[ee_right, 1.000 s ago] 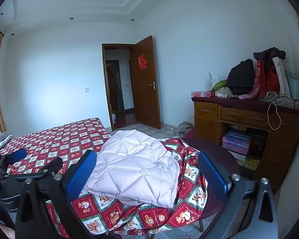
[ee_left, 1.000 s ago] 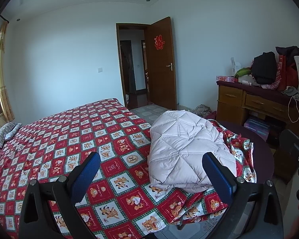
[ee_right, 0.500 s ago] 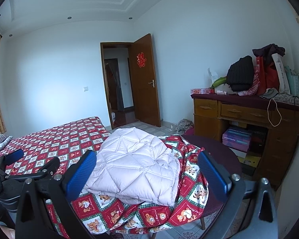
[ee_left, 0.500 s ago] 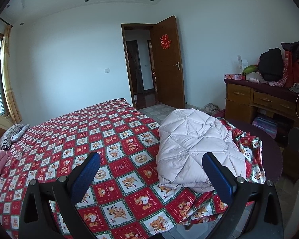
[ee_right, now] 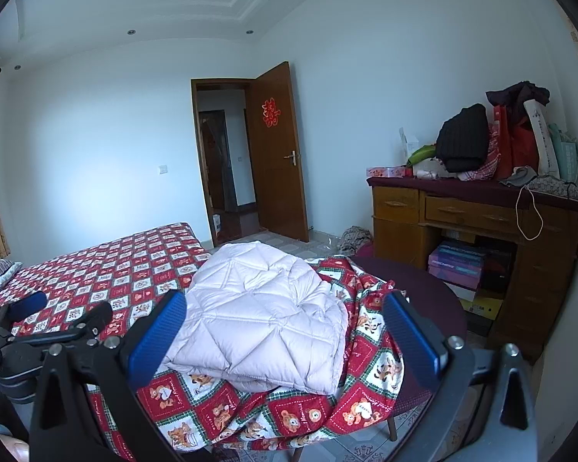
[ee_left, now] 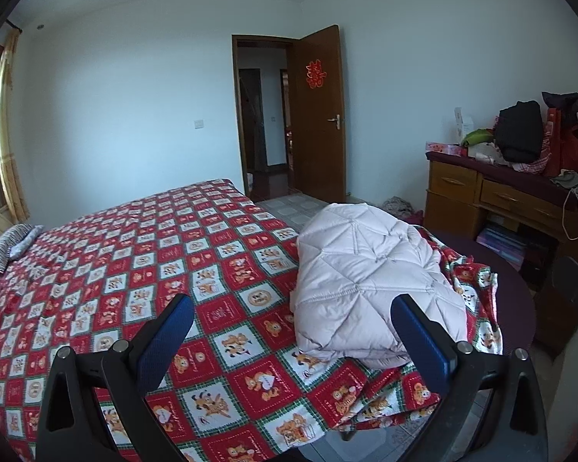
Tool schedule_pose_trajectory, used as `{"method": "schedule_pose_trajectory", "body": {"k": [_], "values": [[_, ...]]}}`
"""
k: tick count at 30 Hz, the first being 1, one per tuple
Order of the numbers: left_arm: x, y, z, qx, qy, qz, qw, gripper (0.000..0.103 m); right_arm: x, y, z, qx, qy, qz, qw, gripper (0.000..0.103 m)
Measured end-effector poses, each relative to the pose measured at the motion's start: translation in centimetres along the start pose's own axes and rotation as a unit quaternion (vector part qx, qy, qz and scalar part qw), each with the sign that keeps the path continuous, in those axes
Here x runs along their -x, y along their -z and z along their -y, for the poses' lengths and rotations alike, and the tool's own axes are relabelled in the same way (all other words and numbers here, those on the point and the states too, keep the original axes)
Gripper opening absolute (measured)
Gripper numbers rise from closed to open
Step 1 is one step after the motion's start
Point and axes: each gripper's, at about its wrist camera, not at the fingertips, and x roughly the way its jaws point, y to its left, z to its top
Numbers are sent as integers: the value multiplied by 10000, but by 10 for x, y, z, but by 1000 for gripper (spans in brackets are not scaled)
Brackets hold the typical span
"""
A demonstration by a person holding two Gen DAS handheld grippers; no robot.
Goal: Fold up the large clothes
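Note:
A pale pink quilted jacket [ee_left: 370,281] lies folded into a thick bundle on the red patterned bedspread [ee_left: 135,269], at the bed's near right corner where the cloth drapes over a dark round table [ee_left: 516,300]. My left gripper [ee_left: 293,338] is open above the bedspread, short of the jacket, with nothing between its blue pads. In the right wrist view the same jacket [ee_right: 262,315] sits just beyond my right gripper [ee_right: 285,335], which is open and holds nothing. The left gripper [ee_right: 57,323] shows at that view's left edge.
A wooden desk [ee_right: 462,215] piled with bags and dark clothes stands against the right wall, boxes under it. A brown door [ee_left: 320,119] is open at the back. A striped pillow [ee_left: 11,242] lies at the bed's far left. Tiled floor lies between bed and desk.
Both views have drifted slightly; the left camera has swung a little left, showing more of the bedspread. The jacket has not moved and both grippers stay open.

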Motion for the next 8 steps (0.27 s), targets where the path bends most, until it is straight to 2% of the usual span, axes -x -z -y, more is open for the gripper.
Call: {"method": "schedule_pose_trajectory", "body": {"k": [3, 8], "values": [[-2, 1, 0, 8, 182, -41, 9998, 102, -1, 2, -2, 33, -14, -42, 10000, 103], [-2, 3, 3, -118, -20, 87, 9999, 102, -3, 4, -2, 25, -17, -100, 9999, 103]]}}
